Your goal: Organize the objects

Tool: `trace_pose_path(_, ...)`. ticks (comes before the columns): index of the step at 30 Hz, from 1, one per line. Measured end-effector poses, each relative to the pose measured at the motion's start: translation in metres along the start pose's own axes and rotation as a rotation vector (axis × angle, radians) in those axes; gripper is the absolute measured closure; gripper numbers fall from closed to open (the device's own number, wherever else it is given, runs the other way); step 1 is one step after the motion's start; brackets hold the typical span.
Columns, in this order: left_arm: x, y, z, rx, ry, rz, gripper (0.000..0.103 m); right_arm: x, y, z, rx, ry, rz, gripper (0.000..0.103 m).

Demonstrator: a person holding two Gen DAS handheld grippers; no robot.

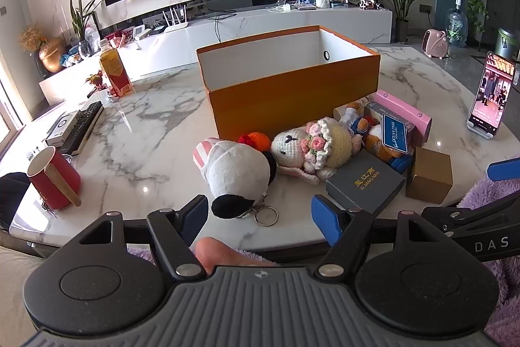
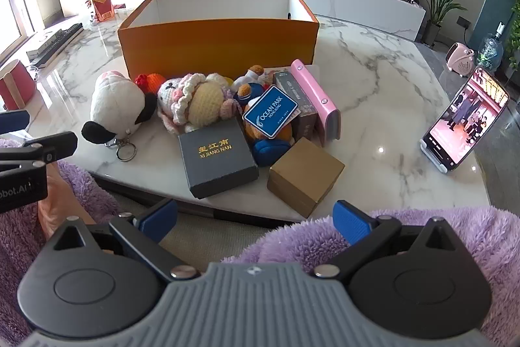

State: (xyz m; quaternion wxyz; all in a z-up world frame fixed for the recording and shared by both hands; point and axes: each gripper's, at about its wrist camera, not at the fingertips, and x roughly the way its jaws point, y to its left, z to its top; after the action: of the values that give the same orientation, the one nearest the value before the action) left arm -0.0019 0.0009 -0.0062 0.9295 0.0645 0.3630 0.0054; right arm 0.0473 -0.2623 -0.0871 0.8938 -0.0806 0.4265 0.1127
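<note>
- An open orange box (image 2: 217, 44) is standing upright on the marble.
- Plush toys (image 2: 117, 106) and small boxes (image 2: 217, 158) are lying clustered just before it.

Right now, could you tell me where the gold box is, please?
In the right wrist view, the gold box sits at the table's near edge, right of the grey box, before the pink case.

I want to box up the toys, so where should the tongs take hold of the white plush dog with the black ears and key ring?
Grip the white plush dog across its round, soft body, coming from above on the near side. It lies flat on the marble table, clear on its left; avoid the thin metal key ring.
</note>
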Motion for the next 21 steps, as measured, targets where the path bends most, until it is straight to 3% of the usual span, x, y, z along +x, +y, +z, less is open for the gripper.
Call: trace_pose_path(21,0.013,0.004,0.002,-0.004,0.038,-0.014,0.02,0.012,-0.001,0.005,-0.008,0.007,0.017,0.003)
